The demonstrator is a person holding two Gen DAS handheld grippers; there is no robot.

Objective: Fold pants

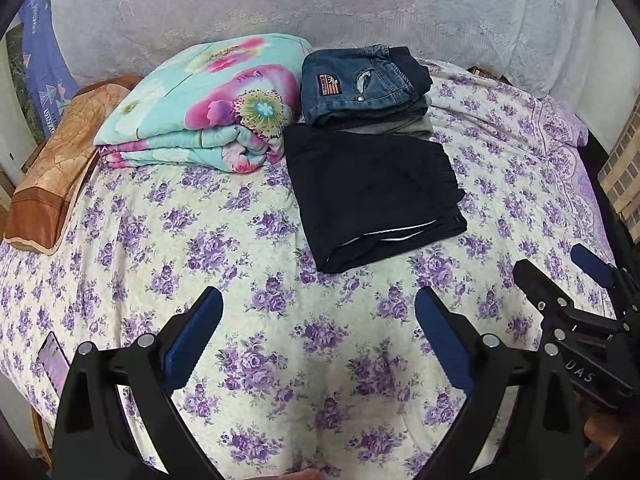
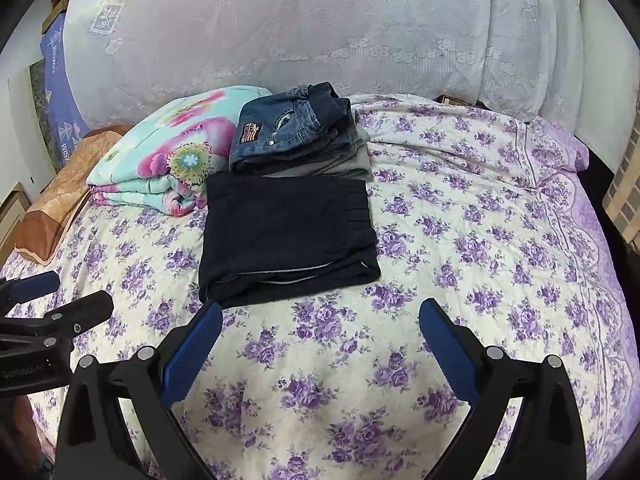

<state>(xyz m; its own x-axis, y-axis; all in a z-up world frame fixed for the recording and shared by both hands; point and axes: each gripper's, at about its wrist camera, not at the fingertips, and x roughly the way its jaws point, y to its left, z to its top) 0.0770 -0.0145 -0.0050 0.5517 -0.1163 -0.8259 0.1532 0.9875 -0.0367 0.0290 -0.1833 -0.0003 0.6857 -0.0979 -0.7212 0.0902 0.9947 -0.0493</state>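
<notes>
Dark navy pants [image 1: 372, 192] lie folded into a flat rectangle on the floral bedspread [image 1: 224, 240]; they also show in the right wrist view [image 2: 286, 236]. Behind them sits a stack of folded clothes topped by blue jeans [image 1: 360, 84], also in the right wrist view [image 2: 288, 132]. My left gripper [image 1: 318, 300] is open and empty, hovering above the bed in front of the pants. My right gripper [image 2: 320, 314] is open and empty, just in front of the pants' near edge. Each gripper shows at the side of the other's view.
A folded floral quilt [image 1: 208, 108] lies left of the clothes. A brown pillow [image 1: 60, 168] sits at the bed's left edge. A lace-covered headboard [image 1: 320, 8] rises behind. A phone [image 1: 54, 360] lies near the bed's left front. The bed's right edge [image 2: 592, 216] drops off.
</notes>
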